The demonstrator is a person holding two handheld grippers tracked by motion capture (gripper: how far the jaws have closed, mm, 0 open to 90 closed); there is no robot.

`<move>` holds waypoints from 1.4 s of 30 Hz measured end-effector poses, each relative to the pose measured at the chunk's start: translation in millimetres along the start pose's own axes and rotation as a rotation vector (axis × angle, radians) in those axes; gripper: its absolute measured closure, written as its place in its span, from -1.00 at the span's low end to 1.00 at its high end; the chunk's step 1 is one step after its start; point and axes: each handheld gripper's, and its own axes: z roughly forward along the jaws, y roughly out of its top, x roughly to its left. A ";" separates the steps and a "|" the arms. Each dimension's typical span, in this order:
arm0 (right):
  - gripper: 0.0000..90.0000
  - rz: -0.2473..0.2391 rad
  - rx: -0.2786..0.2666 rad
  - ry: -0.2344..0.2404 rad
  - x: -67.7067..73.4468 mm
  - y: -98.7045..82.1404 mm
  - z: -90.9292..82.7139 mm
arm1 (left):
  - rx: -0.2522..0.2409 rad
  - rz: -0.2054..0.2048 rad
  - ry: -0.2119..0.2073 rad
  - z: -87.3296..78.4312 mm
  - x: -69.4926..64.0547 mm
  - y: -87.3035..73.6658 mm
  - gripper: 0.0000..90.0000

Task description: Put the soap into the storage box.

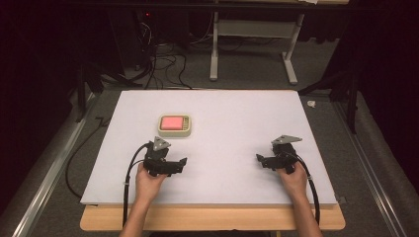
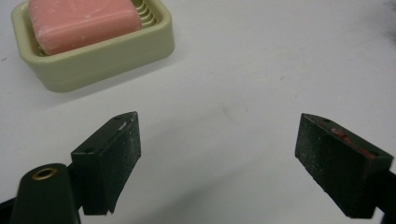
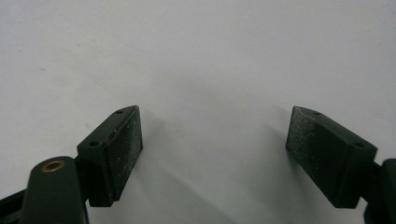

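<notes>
A pink bar of soap [image 1: 171, 123] lies in a pale green soap dish [image 1: 187, 131] on the white table top, left of centre. In the left gripper view the soap [image 2: 81, 21] and its dish [image 2: 102, 60] sit at the upper left. My left gripper [image 1: 179, 165] rests on the table just in front of the dish, jaws wide apart and empty [image 2: 219, 154]. My right gripper [image 1: 263, 161] lies at the right side of the table, also open with nothing between its jaws [image 3: 215, 149].
The white board [image 1: 232, 118] lies on a wooden table whose front edge [image 1: 212, 219] shows below it. Black cables [image 1: 129, 177] trail from both grippers. Beyond the far edge are floor cables and a grey table frame [image 1: 252, 44]. A small white object [image 1: 311, 103] lies off the right edge.
</notes>
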 end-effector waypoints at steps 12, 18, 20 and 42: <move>-0.57 0.000 0.000 0.000 0.0 0.0 0.0 | 0.029 -0.002 -0.007 11.0 -3.9 -8.4 -0.67; -0.57 0.000 0.000 0.000 0.0 0.0 0.0 | 0.039 0.009 -0.003 18.3 -6.6 -10.4 -0.67; -0.57 0.000 0.000 0.000 0.0 0.0 0.0 | 0.041 0.013 -0.001 19.6 -6.6 -10.6 -0.67; -0.57 0.000 0.000 0.000 0.0 0.0 0.0 | 0.063 0.035 0.049 42.9 -7.4 -14.0 -0.66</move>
